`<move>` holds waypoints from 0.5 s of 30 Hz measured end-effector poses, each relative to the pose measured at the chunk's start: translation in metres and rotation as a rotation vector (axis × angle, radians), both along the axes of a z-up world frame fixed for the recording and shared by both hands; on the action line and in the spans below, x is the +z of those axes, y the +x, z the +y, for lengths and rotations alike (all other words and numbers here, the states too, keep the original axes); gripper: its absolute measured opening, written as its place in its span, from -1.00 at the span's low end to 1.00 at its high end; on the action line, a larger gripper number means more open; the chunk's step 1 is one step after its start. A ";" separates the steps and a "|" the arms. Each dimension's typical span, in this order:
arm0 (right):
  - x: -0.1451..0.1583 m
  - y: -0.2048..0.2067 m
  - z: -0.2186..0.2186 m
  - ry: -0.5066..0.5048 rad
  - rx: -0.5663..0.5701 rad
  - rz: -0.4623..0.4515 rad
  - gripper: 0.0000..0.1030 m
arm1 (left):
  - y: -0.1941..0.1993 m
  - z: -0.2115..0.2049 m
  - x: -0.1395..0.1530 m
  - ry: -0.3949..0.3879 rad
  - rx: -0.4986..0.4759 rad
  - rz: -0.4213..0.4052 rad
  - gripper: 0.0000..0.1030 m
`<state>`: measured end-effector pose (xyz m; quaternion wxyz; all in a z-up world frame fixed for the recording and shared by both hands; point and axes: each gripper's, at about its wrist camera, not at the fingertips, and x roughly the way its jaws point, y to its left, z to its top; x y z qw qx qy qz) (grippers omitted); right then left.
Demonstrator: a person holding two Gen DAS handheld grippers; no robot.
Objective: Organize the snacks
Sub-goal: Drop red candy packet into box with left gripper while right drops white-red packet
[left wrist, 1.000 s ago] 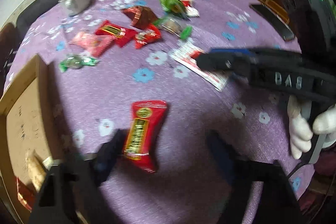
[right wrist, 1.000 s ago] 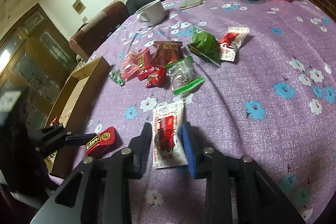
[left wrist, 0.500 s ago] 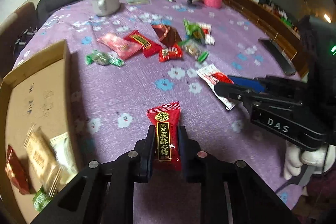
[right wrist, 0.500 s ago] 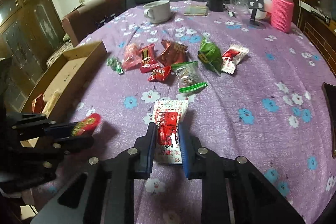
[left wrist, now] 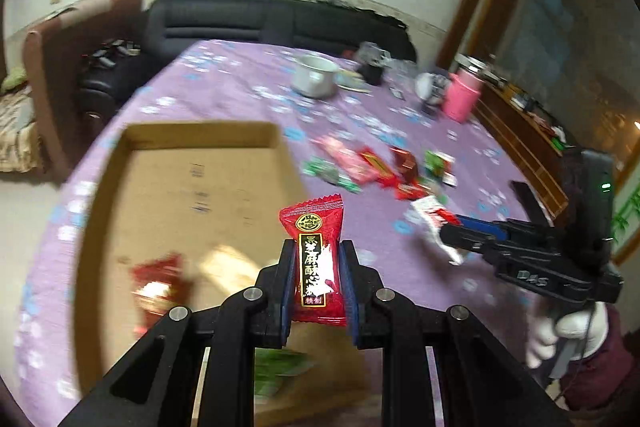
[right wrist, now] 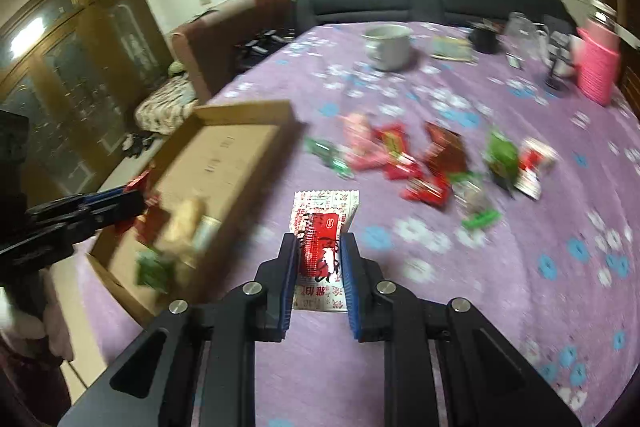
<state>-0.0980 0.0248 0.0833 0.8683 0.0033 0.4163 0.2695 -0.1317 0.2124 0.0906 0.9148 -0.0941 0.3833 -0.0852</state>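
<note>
left gripper [left wrist: 316, 269]: jaws clamped, tilted downward | right gripper [right wrist: 320, 267]: jaws clamped, tilted downward | white-gloved hand [left wrist: 568, 331] grips right handle

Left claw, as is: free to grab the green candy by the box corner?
Probably not yet: the left claw is shut on a red candy. Nothing lies over the green candy, so the way looks free once that is dropped.

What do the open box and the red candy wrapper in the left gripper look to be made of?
Box: plain brown corrugated cardboard, matte, with raw-cut wall edges. Red candy wrapper in the left gripper: probably glossy printed plastic film, with a white glare patch and a serrated top seal.
</note>
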 end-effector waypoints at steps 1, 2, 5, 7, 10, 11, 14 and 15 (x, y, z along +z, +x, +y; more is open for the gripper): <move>0.003 0.003 0.011 0.010 0.019 0.007 -0.60 | 0.003 0.009 0.001 0.001 0.017 0.002 -0.59; 0.006 0.006 0.021 0.017 0.036 0.013 -0.59 | 0.006 0.019 0.000 -0.001 0.031 0.006 -0.59; 0.009 0.013 0.059 0.011 0.086 0.021 -0.59 | 0.020 0.051 -0.006 -0.029 0.076 0.034 -0.59; 0.006 0.017 0.083 -0.010 0.110 0.024 -0.59 | 0.029 0.068 -0.011 -0.045 0.104 0.054 -0.59; 0.000 0.024 0.110 -0.030 0.137 0.038 -0.59 | 0.041 0.086 -0.021 -0.063 0.129 0.079 -0.59; -0.003 0.026 0.119 -0.039 0.143 0.043 -0.59 | 0.044 0.089 -0.024 -0.065 0.135 0.085 -0.59; -0.012 0.033 0.138 -0.063 0.155 0.056 -0.59 | 0.054 0.096 -0.032 -0.071 0.141 0.107 -0.59; -0.015 0.034 0.142 -0.069 0.157 0.060 -0.59 | 0.056 0.097 -0.035 -0.072 0.143 0.113 -0.59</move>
